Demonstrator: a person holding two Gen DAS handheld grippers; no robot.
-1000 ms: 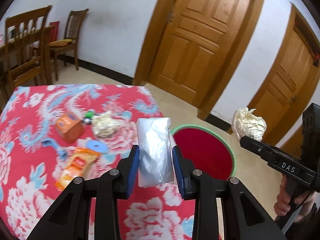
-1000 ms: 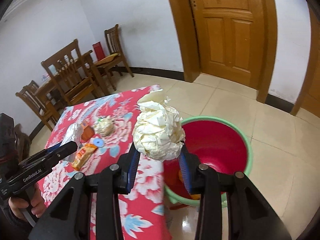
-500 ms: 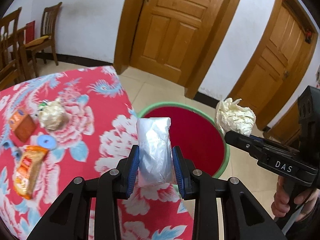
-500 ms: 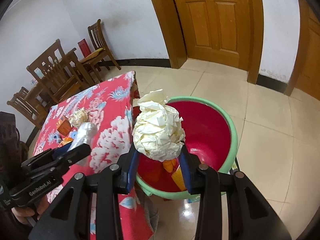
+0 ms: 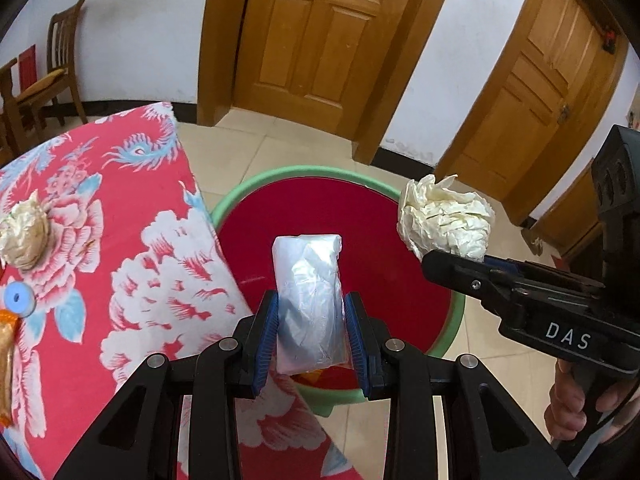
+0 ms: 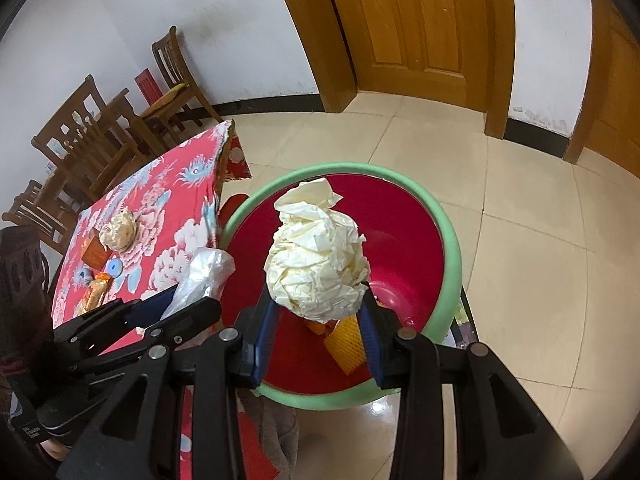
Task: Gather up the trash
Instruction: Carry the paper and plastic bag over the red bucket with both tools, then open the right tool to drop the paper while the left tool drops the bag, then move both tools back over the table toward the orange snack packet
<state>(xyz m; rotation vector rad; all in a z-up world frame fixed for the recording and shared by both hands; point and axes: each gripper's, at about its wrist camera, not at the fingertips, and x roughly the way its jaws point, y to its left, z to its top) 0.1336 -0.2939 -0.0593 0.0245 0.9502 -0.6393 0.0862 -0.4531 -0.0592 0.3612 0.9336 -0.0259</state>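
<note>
We held both pieces of trash over the red basin (image 5: 360,216), whose green rim stood on the tiled floor just beside the edge of the table with the red floral cloth (image 5: 120,264). Our left gripper (image 5: 310,332) was clamped on a clear crumpled plastic bag (image 5: 308,300), its blue pads (image 5: 267,336) pressing the bag from both sides, and the bag stood upright above the near side of the basin. Our right gripper (image 6: 318,320) pinched a ball of crumpled cream paper (image 6: 316,264) at its lower end, so that most of the ball rose above the fingertips, over the middle of the basin. In the left wrist view this paper ball (image 5: 444,220) hung to the right of the bag, near the basin's far rim, with our hand (image 5: 576,400) around the grip below. Orange and yellow scraps (image 6: 344,336) lay at the bottom of the basin. On the cloth we saw another paper wad (image 6: 118,232), a blue disc (image 6: 114,267), an orange box (image 6: 95,255) and an orange wrapper (image 6: 94,292), all well apart from the basin.
</note>
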